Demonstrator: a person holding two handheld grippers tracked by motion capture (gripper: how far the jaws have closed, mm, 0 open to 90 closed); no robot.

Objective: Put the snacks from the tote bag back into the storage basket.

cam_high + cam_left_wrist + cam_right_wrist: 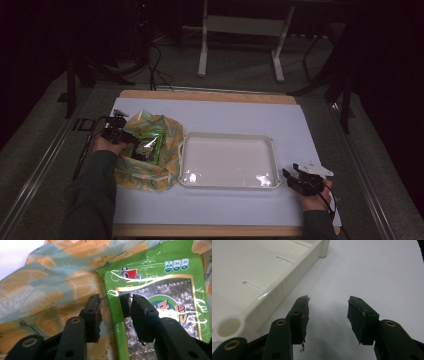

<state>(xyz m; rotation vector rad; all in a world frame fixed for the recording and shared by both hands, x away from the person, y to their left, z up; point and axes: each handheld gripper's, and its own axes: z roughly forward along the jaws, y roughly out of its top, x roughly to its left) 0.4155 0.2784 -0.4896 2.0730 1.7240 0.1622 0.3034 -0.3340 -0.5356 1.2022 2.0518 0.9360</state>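
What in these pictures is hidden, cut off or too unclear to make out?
- Green seaweed packet: its lower part is covered by the left gripper in the left gripper view, and its print is too small to read in the high view.
- Orange-print bag: its inside is hidden by its own folds.
- White tray: cut off by the picture's left edge in the right gripper view.
- Room behind the table: too dark.

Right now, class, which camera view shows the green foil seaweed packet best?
The left gripper view: the green foil seaweed packet is close, with its logo and window readable. In the high view it is small, lying on the orange-print bag.
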